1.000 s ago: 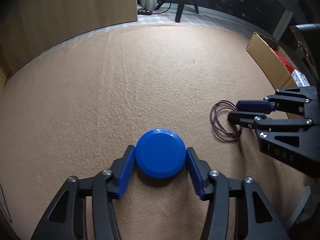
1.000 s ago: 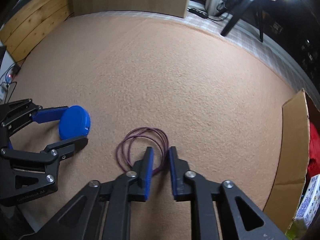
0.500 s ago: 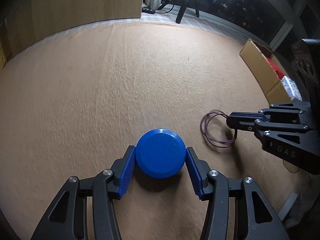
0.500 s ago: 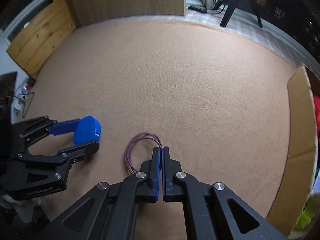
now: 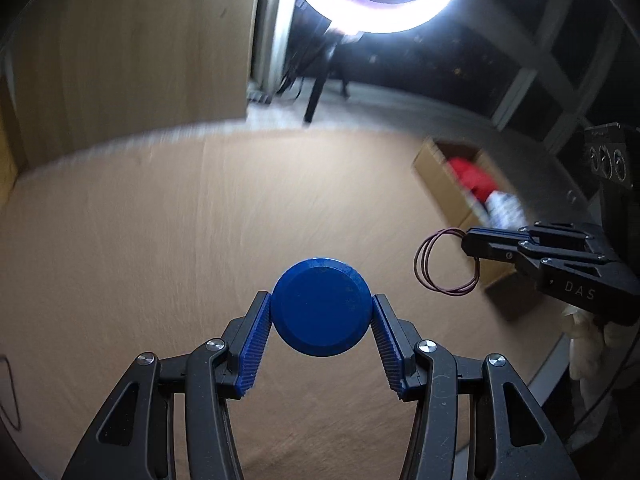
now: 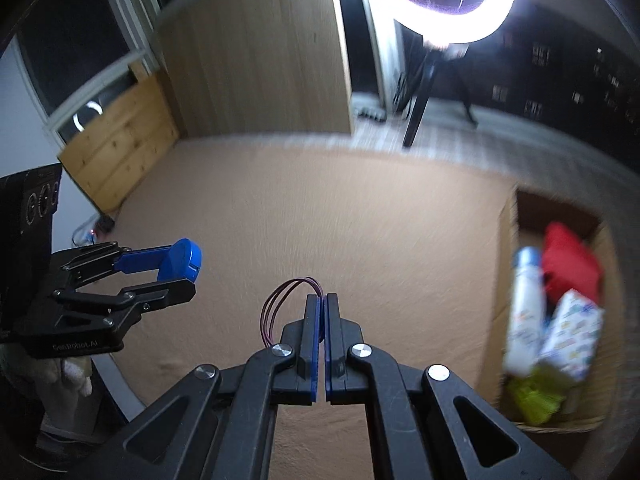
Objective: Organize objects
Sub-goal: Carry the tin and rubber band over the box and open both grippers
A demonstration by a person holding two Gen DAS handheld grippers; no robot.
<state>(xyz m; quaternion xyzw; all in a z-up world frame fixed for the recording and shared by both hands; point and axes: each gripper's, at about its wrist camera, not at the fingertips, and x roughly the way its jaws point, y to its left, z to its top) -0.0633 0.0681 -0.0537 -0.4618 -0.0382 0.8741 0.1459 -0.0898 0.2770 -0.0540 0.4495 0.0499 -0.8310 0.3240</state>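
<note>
A round blue lid (image 5: 320,307) is clamped between the blue pads of my left gripper (image 5: 320,312) and hangs above the tan carpet (image 5: 180,220). In the right wrist view the same lid (image 6: 182,260) shows edge-on at the left in the left gripper (image 6: 176,270). My right gripper (image 6: 321,300) is shut on a thin purple cord loop (image 6: 280,300), which dangles off the floor to the left of its tips. From the left wrist view the loop (image 5: 444,264) hangs from the right gripper (image 5: 470,240) at the right.
An open cardboard box (image 6: 508,280) sits on the carpet at the right, holding a red item (image 6: 570,260), a white bottle (image 6: 524,308), a patterned packet and something yellow-green. A bright ring light (image 6: 440,0) on a tripod stands beyond the carpet beside a wooden panel (image 6: 260,60).
Both grippers have risen off the carpet, carrying the blue lid and the purple cord loop up with them. The right gripper shut on the loop. Both views now tilt up toward the ring light.
</note>
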